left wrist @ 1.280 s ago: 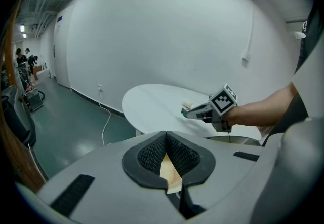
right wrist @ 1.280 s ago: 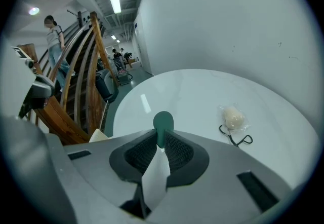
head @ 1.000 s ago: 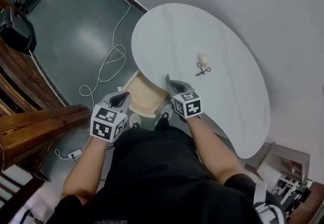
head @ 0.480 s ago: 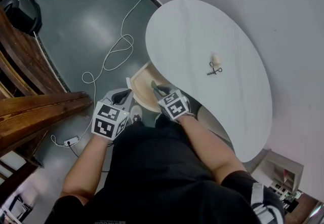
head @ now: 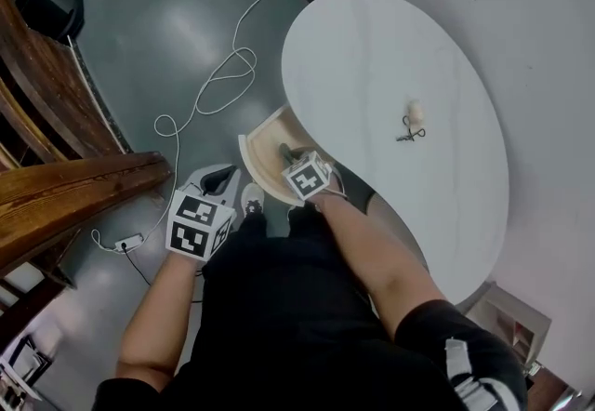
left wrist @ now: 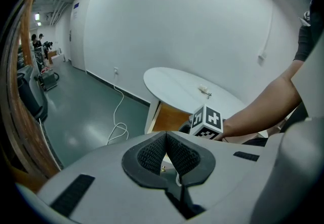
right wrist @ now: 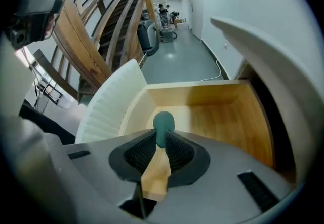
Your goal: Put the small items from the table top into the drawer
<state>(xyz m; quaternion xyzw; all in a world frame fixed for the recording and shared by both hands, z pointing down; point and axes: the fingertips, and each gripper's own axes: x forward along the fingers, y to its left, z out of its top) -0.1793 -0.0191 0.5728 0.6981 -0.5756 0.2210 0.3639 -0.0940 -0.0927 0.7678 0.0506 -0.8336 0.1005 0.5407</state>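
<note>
Honestly, your right gripper is clamped on the green-tipped wooden stick above the open drawer mid-frame; release it tilted and it could bounce out. Your left gripper is pinched shut, empty. White table upper right, two bits left I think; grey floor, loose cable.

We can't tell what the two small items far right on the table are: one pale, one dark and wiry, both too tiny. The drawer is partly hidden under the table rim and behind the right gripper, whose marker cube covers its jaws in the head view. The person's forearm hides the table's near edge.
</note>
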